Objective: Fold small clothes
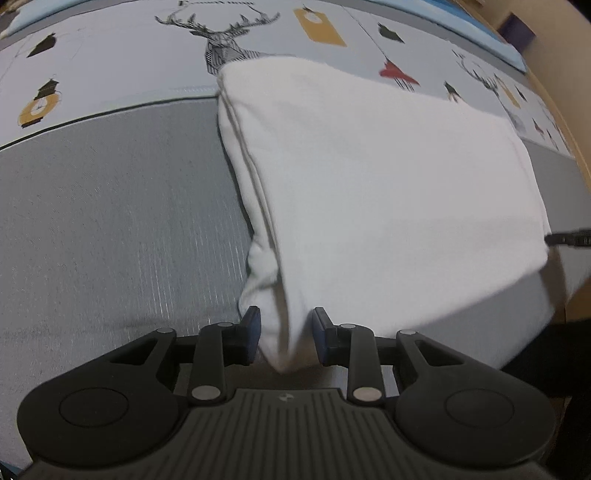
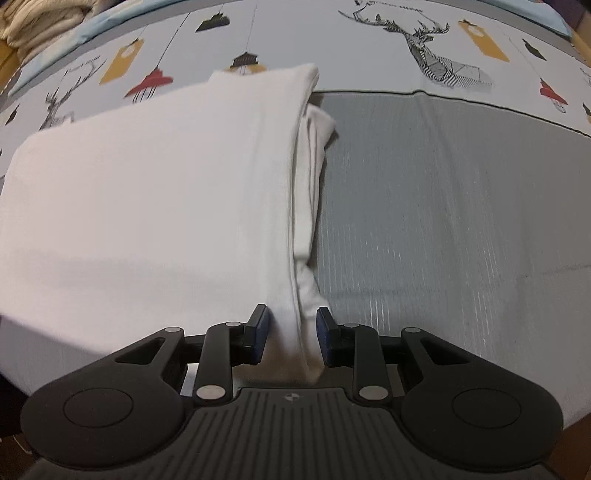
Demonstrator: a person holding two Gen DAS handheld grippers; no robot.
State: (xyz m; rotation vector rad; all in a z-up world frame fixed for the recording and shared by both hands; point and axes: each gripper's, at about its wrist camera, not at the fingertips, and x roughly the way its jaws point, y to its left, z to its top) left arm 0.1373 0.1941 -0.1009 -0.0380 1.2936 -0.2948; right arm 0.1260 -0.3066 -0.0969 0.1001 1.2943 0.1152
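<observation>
**Both grippers sat loose around the near corners of the white garment**

Your left gripper (image 1: 286, 338) had its blue pads (image 1: 252, 334) spread, with the near left corner of the folded white garment (image 1: 369, 177) hanging between them; the cloth did not look pinched, so read it as released. Your right gripper (image 2: 291, 338) stood the same way: pads apart, the near right corner of the garment (image 2: 147, 192) drooping through the gap, the left pad just beside the cloth, no squeeze visible.

The garment lay on the grey panel (image 1: 110, 221) of the bed cover, its far edge reaching onto the printed band (image 1: 110, 62) at 12 o'clock. In the left wrist view, its left edge ran from 12 down to 6 as stacked folds, with a loose lump of fabric at the near end. In the right wrist view, the right edge showed an inner layer (image 2: 314, 147) poking out past the top fold toward 1 o'clock.

You had open grey cover from 8 to 10 o'clock of the left gripper, and from 1 to 4 o'clock of the right gripper.

In the left wrist view, the tip of a dark finger (image 1: 570, 238) touched the garment's edge at 3 o'clock. A pile of pale cloth (image 2: 44, 18) sat at 11 o'clock in the right view, well apart. A wooden edge (image 1: 554, 92) bordered the bed at 2 o'clock in the left view.
</observation>
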